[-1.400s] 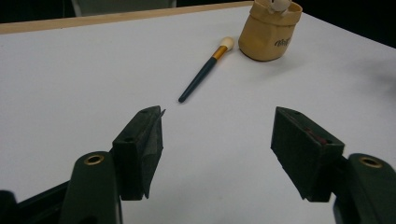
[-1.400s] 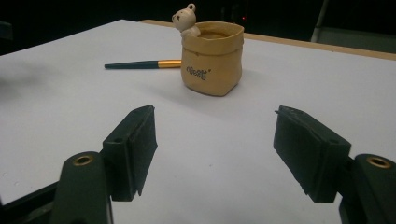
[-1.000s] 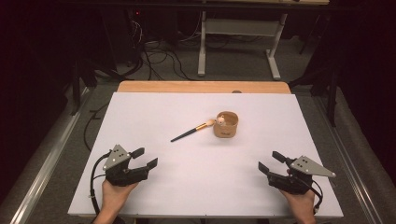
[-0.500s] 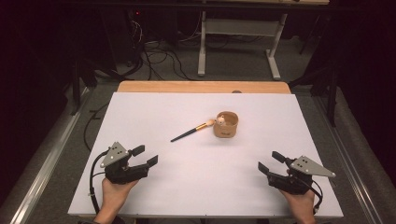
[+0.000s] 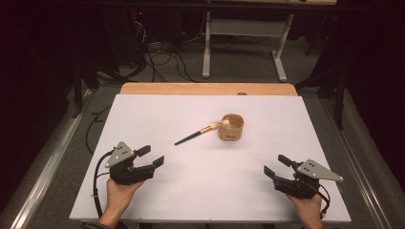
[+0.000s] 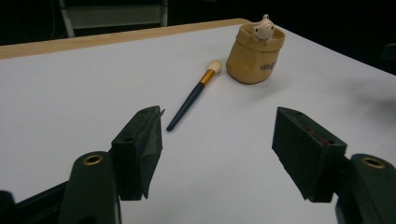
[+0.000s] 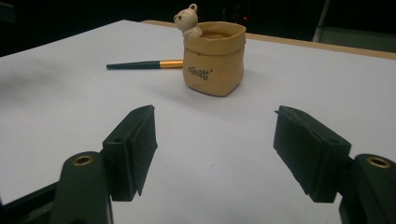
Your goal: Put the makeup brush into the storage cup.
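A tan bag-shaped pot (image 5: 231,128) with a small bear figure on its rim stands upright right of the table's middle. A makeup brush (image 5: 196,134) with a dark handle and a gold ferrule lies flat, its cream bristles next to the pot's left side. My left gripper (image 5: 153,155) is held at the near left, open and empty, well short of the brush. My right gripper (image 5: 274,165) is at the near right, also open and empty. The left gripper view looks past the left gripper (image 6: 218,119) to the brush (image 6: 191,98) and pot (image 6: 256,53). Beyond the right gripper (image 7: 215,114) stand the pot (image 7: 215,58) and brush (image 7: 144,64).
The white tabletop (image 5: 157,114) has a wooden strip (image 5: 207,89) along its far edge. Beyond it are a dark floor with cables (image 5: 162,57) and a white table frame (image 5: 243,43). A metal rail (image 5: 52,157) runs along the left side.
The left gripper has edged slightly away from the person, up the table. The right gripper, pot and brush have kept still.
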{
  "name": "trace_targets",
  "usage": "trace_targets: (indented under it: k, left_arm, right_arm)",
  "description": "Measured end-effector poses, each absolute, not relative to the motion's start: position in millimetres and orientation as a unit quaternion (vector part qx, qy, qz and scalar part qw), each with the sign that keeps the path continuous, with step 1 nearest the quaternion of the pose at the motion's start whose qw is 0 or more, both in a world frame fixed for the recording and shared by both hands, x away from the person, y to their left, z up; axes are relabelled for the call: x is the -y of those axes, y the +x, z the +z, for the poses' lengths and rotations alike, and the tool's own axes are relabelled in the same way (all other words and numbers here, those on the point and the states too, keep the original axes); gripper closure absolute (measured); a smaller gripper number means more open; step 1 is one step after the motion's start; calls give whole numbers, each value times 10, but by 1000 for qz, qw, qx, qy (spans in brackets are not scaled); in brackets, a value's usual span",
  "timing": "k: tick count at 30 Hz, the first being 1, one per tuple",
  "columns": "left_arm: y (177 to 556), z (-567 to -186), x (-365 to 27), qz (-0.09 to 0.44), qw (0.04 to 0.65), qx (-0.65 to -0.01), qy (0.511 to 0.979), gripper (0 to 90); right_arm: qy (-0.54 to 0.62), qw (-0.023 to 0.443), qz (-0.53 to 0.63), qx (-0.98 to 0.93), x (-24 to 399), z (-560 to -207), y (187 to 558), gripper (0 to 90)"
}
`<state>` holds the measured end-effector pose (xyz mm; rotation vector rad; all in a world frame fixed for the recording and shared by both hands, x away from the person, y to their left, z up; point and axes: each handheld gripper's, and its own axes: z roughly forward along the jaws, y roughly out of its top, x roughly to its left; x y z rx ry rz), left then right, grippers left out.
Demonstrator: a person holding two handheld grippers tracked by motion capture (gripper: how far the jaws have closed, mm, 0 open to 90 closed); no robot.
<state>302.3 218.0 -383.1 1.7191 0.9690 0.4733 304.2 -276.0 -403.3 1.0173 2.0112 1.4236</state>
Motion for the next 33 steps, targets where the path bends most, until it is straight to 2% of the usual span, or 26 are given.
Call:
trace_targets:
  k: [33]
  left_arm:
    - [3312, -3770, -1966, 189, 538, -402, 717, 349]
  right_arm:
    - [366, 234, 518, -736, 2760, -4035, 3045, 316]
